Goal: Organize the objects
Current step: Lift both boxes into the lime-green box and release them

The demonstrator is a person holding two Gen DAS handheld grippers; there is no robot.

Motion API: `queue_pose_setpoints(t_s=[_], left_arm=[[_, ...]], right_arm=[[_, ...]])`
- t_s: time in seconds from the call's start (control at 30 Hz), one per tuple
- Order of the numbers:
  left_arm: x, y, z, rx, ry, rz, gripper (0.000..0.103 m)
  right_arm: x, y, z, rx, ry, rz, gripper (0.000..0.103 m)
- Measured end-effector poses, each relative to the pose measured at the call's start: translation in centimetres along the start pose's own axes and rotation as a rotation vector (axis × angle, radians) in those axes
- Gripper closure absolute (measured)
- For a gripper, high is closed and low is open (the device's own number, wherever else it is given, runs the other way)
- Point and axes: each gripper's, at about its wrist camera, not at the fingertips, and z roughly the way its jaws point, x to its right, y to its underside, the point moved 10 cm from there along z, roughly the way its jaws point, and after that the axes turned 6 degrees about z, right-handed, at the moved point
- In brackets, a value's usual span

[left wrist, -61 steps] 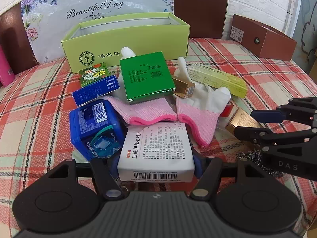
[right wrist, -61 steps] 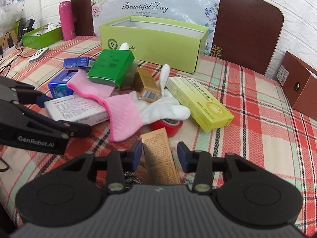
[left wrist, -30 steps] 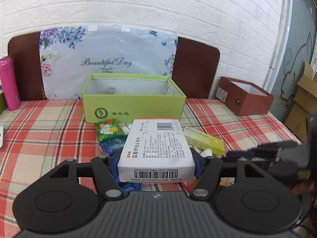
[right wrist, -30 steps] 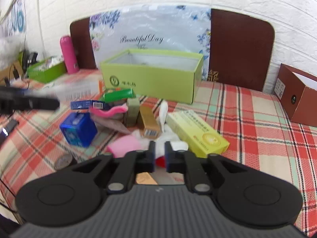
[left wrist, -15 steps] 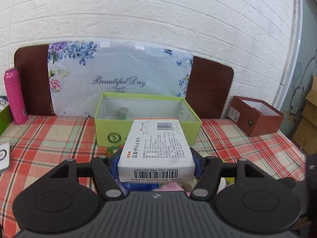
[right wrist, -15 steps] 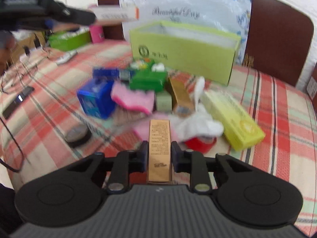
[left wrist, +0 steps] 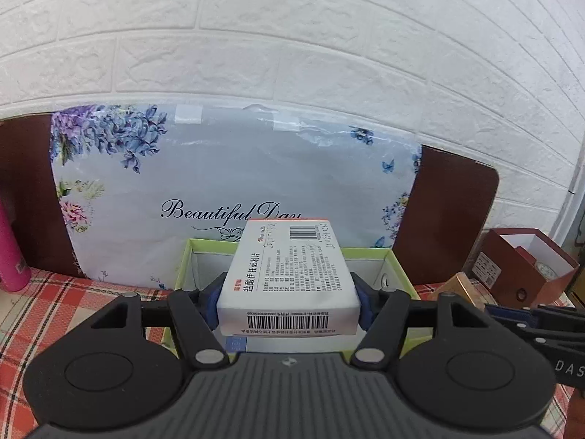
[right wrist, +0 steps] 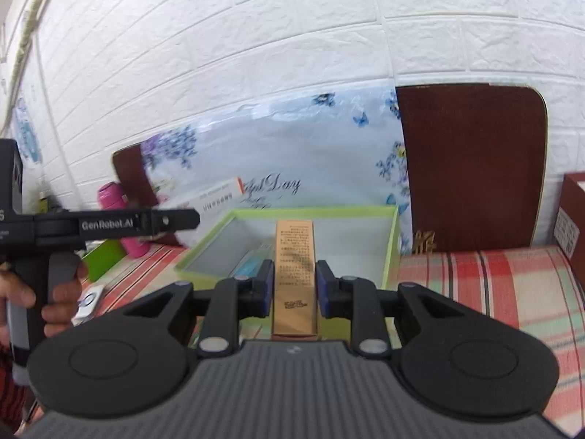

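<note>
We carry two light, stiff cartons above the green bin (right wrist: 391,241) at the table's (right wrist: 512,285) back edge. Left gripper (left wrist: 289,301) clamps the white box (left wrist: 289,274) by its long sides; right gripper (right wrist: 294,281) clamps the tan box (right wrist: 294,267) likewise (thin card dents if squeezed).

A white medicine box (left wrist: 289,274) and slim gold box (right wrist: 294,274) are held level above the open green box (right wrist: 391,252).
</note>
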Motion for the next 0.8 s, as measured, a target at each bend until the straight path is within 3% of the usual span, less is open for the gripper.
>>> queue_pose_setpoints(t_s=[0.13, 0.3, 0.37, 0.4, 0.43, 0.47, 0.57, 0.8], left_arm=[[-0.7, 0.0, 4.4, -0.033, -0.026, 0.031, 0.035], [-2.0, 1.0, 7.6, -0.052, -0.029, 0.022, 0.034], [-2.3, 1.4, 8.2, -0.06, -0.028, 0.021, 0.016], [-2.6, 1.7, 8.4, -0.074, -0.051, 0.017, 0.008], [-2.9, 1.9, 8.5, -0.082, -0.08, 0.015, 0.008], [-3.1, 2.1, 8.7, -0.092, -0.102, 0.02, 0.007], [-3.6, 2.6, 8.9, -0.114, -0.126, 0.031, 0.007], [-2.9, 2.1, 6.5, -0.083, -0.135, 0.032, 0.007]], right_arm=[[1.7, -0.8, 5.7, -0.032, 0.039, 0.011, 0.08], [3.2, 1.2, 11.3, -0.107, 0.08, -0.017, 0.08], [3.4, 2.2, 12.7, -0.129, 0.069, -0.029, 0.076], [3.5, 2.6, 13.2, -0.133, 0.068, -0.032, 0.068], [3.5, 3.0, 13.4, -0.131, 0.072, -0.04, 0.044], [3.2, 3.1, 13.3, -0.11, 0.056, -0.057, 0.033], [2.6, 3.3, 12.8, -0.097, 0.043, -0.077, 0.019], [1.5, 2.0, 9.8, -0.045, 0.025, -0.061, 0.0]])
